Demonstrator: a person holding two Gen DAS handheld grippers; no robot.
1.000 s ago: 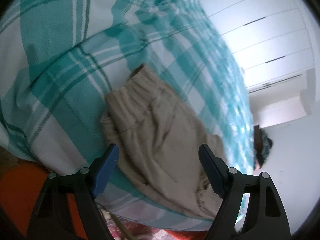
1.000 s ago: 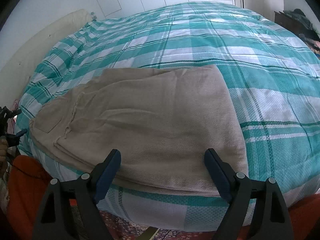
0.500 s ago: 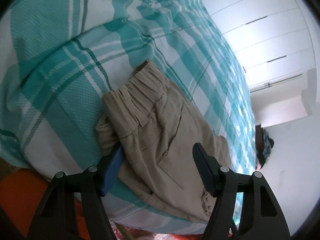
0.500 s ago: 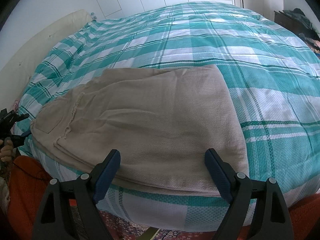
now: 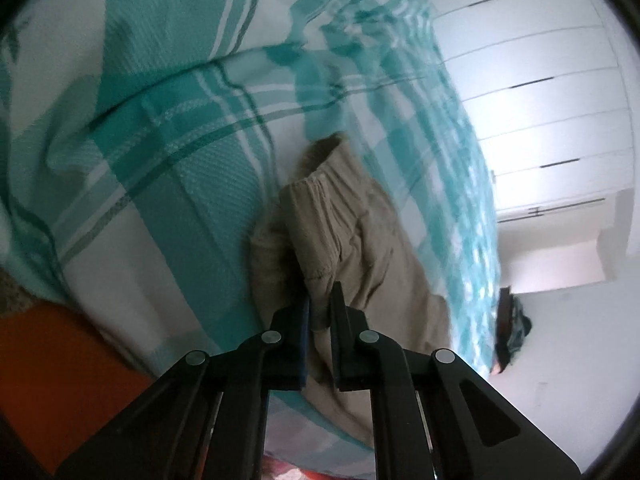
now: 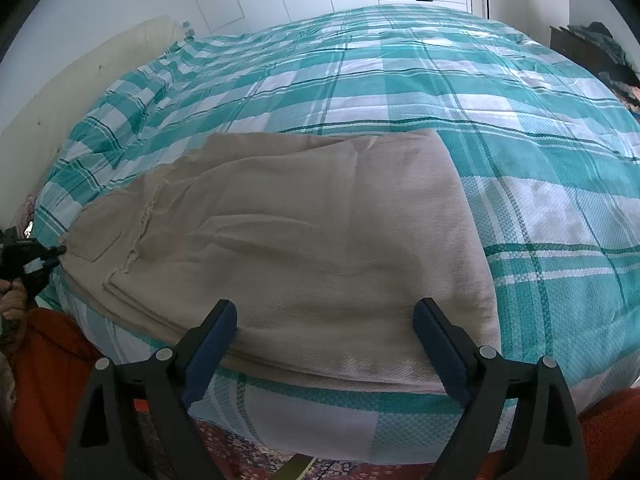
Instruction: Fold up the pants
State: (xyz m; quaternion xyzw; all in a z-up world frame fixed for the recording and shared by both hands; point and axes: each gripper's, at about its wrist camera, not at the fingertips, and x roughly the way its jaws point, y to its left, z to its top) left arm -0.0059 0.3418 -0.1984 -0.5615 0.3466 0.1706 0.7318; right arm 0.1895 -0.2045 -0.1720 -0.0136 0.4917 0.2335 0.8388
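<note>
While the beige pants (image 6: 304,240) lie folded near the front edge of the bed, on its teal checked bedspread (image 6: 460,92), the left gripper (image 5: 320,312) has just closed and now pinches the cloth at the waistband end (its jaws nearly meet on the fabric); the right gripper (image 6: 324,332) hovers wide open over the near edge of the pants, holding nothing

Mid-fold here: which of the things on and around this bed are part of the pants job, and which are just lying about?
Part of the job:
- beige woven cotton pants, lying on the bed
- left gripper, shut on the pants near the waistband
- right gripper, open at the near edge

Just lying about:
- teal-and-white checked bedspread, the work surface
- dark clothes heap on a dark cabinet
- white wardrobe doors
</note>
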